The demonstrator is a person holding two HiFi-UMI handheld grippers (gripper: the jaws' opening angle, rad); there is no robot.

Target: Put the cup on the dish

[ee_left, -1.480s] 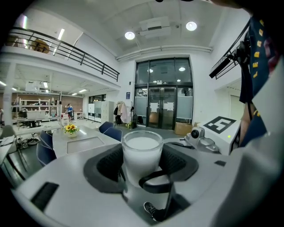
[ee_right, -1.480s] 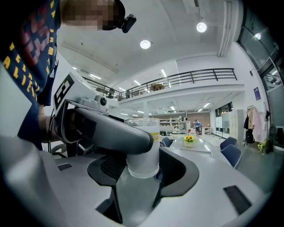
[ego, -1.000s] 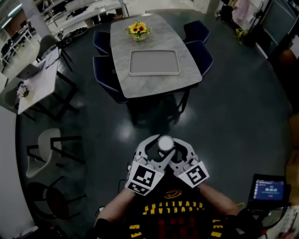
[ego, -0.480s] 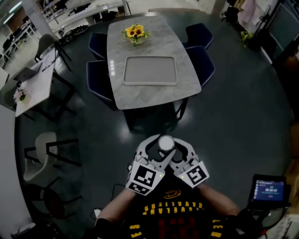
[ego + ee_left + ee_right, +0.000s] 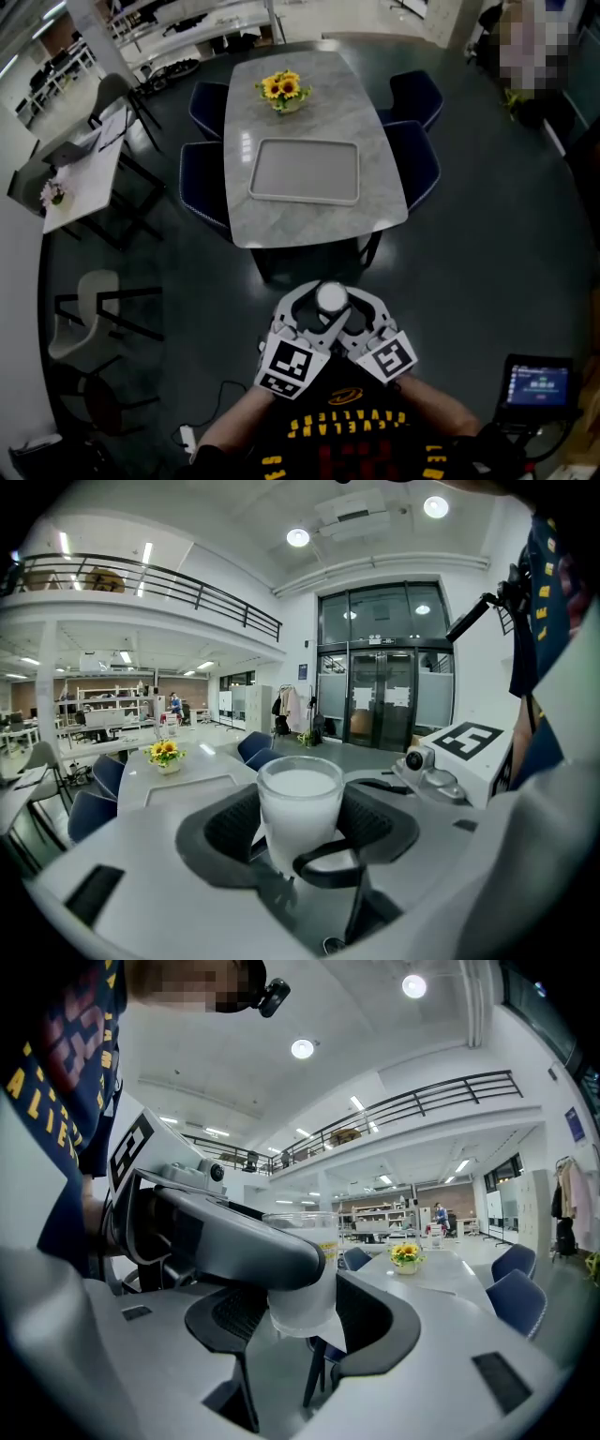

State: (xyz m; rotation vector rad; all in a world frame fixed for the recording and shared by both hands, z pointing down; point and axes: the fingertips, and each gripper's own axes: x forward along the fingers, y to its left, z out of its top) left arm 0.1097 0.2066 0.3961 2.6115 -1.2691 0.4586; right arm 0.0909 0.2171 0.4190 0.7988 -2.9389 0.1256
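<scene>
the tabletop (image 5: 319, 223) has drawn nearer in the head view. the left tool (image 5: 298, 829) and right tool (image 5: 302, 1314) both clamp the cup (image 5: 331, 297), held close to the chest, probably for a steady carry. the cup is well short of the dish (image 5: 305, 171) near the flowers (image 5: 283, 88).

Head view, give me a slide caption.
Left gripper and right gripper hold a cup before a table with tray and flowers.

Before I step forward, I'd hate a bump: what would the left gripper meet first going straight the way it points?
The left gripper holds the translucent white plastic cup between its fingers. Past it the way looks free to the dark blue chairs beside the grey marble table; depth is unclear.
</scene>
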